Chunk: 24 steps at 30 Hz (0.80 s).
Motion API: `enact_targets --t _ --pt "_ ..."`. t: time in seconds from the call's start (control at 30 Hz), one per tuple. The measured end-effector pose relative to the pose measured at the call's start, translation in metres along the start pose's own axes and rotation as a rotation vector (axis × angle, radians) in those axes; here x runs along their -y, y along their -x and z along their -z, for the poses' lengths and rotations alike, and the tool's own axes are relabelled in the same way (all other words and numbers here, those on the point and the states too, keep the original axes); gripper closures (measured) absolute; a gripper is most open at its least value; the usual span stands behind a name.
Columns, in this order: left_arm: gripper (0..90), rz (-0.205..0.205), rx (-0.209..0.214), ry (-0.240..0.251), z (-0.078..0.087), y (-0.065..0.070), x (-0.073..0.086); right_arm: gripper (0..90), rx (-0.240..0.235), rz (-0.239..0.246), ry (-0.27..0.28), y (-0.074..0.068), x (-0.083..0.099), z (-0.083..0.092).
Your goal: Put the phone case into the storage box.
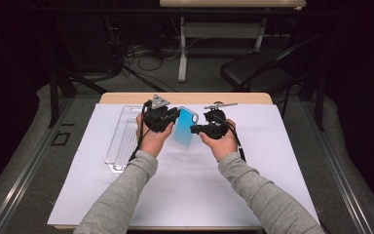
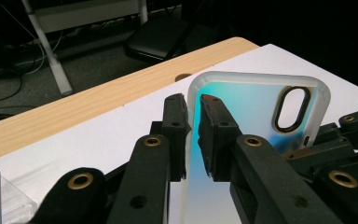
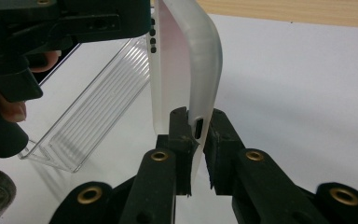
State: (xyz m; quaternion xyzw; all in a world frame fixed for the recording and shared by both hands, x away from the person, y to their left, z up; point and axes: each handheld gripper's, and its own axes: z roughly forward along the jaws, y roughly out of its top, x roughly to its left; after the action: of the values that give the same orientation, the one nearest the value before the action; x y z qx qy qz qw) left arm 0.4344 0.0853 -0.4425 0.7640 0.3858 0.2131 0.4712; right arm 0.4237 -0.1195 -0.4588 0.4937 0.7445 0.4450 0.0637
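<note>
High view: left gripper (image 1: 174, 115) and right gripper (image 1: 193, 129) both clamp phone case (image 1: 185, 127).

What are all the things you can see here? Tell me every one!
Soft phone case with a blue-green back and frosted see-through rim: one, held up off the table between the two grippers.
Clear ribbed plastic tray: one, see-through, lying on the sheet left of the hands.
White paper sheet: one, covering most of the table.
Light wooden table: one, its far edge showing beyond the sheet.
Black folding chair: one, on the floor beyond the table.
Left gripper: one, black, shut on the case's edge.
Right gripper: one, black, shut on the case's other edge.
Grey sleeves: two, entering from the bottom.
</note>
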Motion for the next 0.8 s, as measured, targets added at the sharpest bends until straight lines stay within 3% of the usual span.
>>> enact_targets --t 0.8 --pt "87.3 0.001 -0.050 -0.018 -0.0086 0.0010 0.0024 81.6 0.012 -0.001 -0.005 -0.0017 -0.0010 -0.0050"
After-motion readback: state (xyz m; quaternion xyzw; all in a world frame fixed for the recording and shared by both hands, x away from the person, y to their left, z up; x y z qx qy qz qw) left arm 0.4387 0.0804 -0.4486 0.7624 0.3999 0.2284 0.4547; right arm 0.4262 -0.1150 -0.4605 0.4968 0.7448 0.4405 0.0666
